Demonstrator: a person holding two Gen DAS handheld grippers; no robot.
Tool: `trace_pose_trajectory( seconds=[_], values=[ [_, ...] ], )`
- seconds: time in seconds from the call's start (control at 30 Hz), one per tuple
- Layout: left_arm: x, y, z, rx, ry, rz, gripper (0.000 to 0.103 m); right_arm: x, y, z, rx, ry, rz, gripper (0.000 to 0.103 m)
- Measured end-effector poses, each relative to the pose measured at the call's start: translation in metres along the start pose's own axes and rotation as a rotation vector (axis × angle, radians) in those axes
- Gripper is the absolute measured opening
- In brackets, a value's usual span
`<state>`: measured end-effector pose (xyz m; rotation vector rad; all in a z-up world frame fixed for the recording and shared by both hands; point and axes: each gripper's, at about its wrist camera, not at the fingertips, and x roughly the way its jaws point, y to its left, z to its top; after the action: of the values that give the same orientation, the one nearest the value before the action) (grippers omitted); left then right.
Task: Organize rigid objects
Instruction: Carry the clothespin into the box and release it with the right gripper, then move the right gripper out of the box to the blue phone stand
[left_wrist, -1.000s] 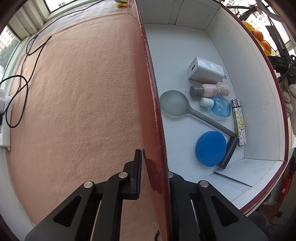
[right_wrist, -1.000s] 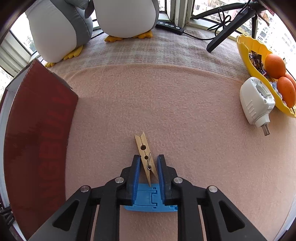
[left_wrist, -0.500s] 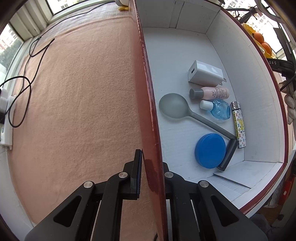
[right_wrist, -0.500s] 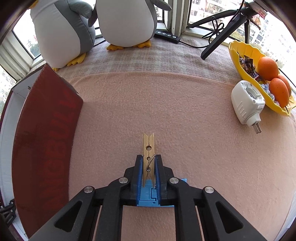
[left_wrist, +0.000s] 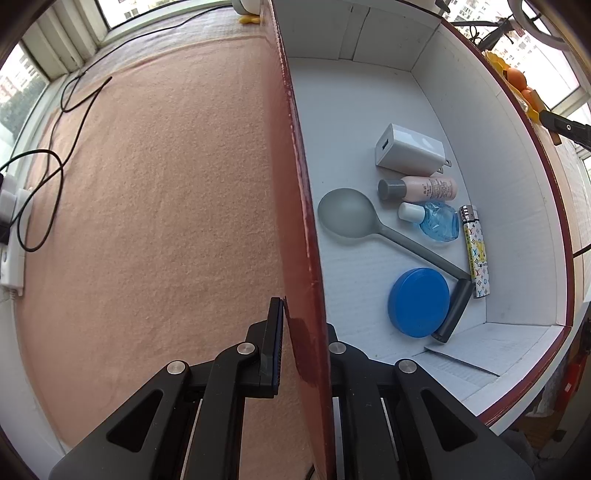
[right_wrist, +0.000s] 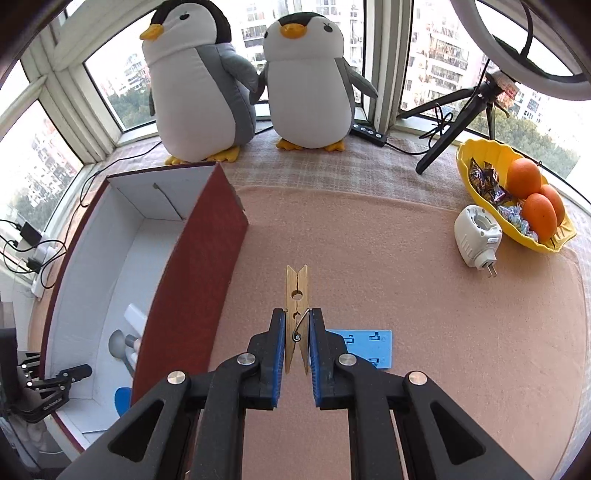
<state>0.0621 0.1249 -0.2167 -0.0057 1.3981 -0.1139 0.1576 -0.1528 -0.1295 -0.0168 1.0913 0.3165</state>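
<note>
My right gripper (right_wrist: 297, 314) is shut on a wooden clothespin (right_wrist: 296, 284), held upright above the peach mat (right_wrist: 406, 332). Below and to its right a flat blue plastic piece (right_wrist: 369, 345) lies on the mat. My left gripper (left_wrist: 303, 321) is shut on the red side wall (left_wrist: 295, 184) of the open box, one finger outside and one inside. On the box's white floor (left_wrist: 351, 110) lie a white charger (left_wrist: 410, 149), a pink bottle (left_wrist: 424, 187), a small blue bottle (left_wrist: 437, 221), a grey spoon (left_wrist: 347, 218), a blue round lid (left_wrist: 419, 302) and a patterned lighter (left_wrist: 476, 258).
The box (right_wrist: 192, 277) stands left of the clothespin. A white plug adapter (right_wrist: 476, 236) and a yellow bowl (right_wrist: 480, 195) of oranges and sweets sit at the right. Two plush penguins (right_wrist: 199, 92) and a tripod (right_wrist: 454, 122) line the window sill. Cables (left_wrist: 40, 177) trail at the mat's left edge.
My right gripper closed on the clothespin and rose with it, off the blue piece, which stays on the mat. The left gripper keeps its hold on the box wall.
</note>
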Motion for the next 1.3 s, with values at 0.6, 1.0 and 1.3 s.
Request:
trace_pose_trajectory(
  seconds=[0.6,1.0,1.3],
  values=[
    [0.001,0.004,-0.002,-0.006,-0.01,-0.004,0.007,-0.014,0.142,-0.03,-0.298,0.03,0.179,0.011],
    [0.001,0.005,-0.002,-0.012,-0.014,-0.002,0.007,0.002,0.166,-0.044,-0.36,0.057,0.215,0.03],
    [0.001,0.006,-0.003,-0.015,-0.016,-0.003,0.007,-0.018,0.156,-0.036,-0.322,-0.014,0.219,0.059]
  ],
)
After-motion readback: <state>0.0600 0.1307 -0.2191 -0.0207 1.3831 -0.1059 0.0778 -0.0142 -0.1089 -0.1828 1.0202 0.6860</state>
